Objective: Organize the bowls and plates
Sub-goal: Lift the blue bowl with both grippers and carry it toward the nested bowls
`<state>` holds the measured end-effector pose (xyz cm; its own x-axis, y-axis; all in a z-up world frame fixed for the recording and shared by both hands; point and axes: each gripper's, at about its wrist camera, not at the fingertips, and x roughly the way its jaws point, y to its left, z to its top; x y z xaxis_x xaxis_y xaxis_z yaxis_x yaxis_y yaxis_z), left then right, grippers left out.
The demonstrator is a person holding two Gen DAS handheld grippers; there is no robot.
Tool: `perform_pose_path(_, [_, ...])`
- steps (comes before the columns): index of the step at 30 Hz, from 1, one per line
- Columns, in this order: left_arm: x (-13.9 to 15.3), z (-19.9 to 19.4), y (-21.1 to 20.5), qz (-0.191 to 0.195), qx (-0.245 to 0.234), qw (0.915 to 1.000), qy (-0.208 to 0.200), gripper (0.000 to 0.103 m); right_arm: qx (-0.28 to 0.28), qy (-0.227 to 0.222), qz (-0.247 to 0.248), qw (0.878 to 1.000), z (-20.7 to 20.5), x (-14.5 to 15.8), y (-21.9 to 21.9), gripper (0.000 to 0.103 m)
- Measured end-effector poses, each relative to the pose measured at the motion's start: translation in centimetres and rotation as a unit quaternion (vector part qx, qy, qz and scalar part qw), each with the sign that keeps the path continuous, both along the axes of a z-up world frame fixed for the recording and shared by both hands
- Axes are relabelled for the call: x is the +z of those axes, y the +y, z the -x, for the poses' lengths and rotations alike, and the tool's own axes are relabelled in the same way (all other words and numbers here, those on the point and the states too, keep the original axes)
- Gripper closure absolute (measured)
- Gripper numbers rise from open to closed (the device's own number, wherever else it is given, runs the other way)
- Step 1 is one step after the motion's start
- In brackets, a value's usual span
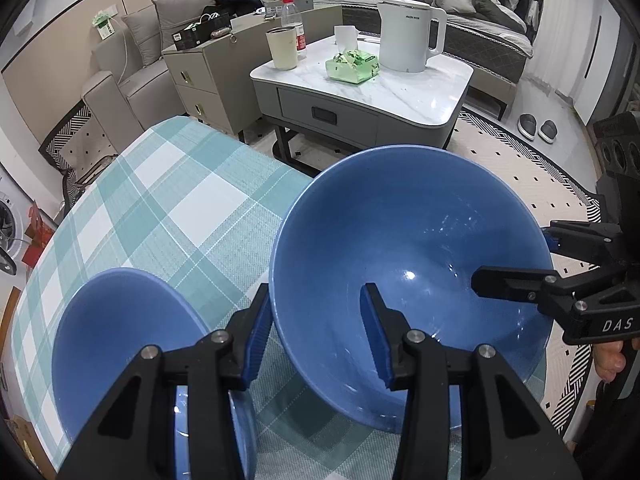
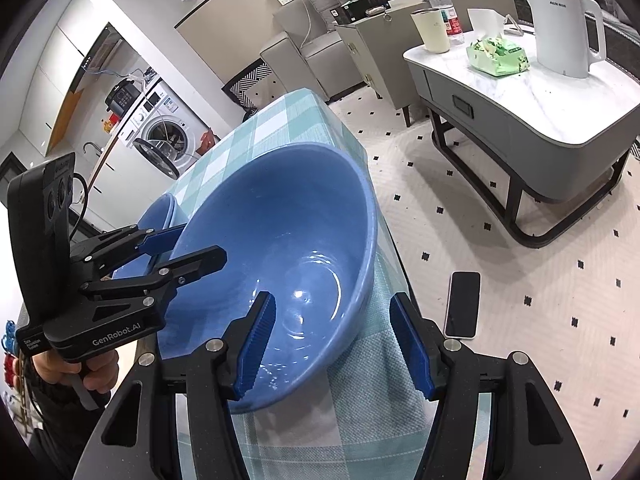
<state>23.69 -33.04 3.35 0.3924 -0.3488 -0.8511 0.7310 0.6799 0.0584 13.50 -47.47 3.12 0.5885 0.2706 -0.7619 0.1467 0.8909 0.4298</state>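
Both the left gripper (image 1: 316,332) and right gripper (image 2: 334,342) straddle the large glossy blue bowl's (image 1: 412,276) rim, fingers wide, at nine and three o'clock on the plaid-clothed table (image 1: 168,200).

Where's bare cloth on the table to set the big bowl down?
Free: checked tablecloth beyond the small bowl, out to the far edge. Crowded: near right corner, where the big bowl overhangs the edge with left gripper and right gripper straddling its rim, jaws open.
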Motion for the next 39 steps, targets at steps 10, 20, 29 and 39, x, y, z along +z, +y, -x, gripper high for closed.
perform_pose_path(10, [0.0,1.1,0.7,0.004,-0.003,1.0000,0.003,0.059,0.008,-0.002,0.006,1.000,0.6,0.3,-0.1,0.054])
perform_pose_path(20, [0.1,2.0,1.3,0.008,-0.004,0.9999,0.006,0.059,0.010,-0.007,0.012,1.000,0.8,0.7,-0.1,0.064])
perform_pose_path(29, [0.2,2.2,1.8,0.016,0.002,0.9998,0.006,0.060,0.004,-0.015,0.031,0.999,0.8,0.9,0.1,0.073])
perform_pose_path(39, [0.5,2.5,2.6,0.030,0.008,0.9995,0.007,0.066,-0.008,-0.023,0.038,0.999,0.9,1.4,0.1,0.080])
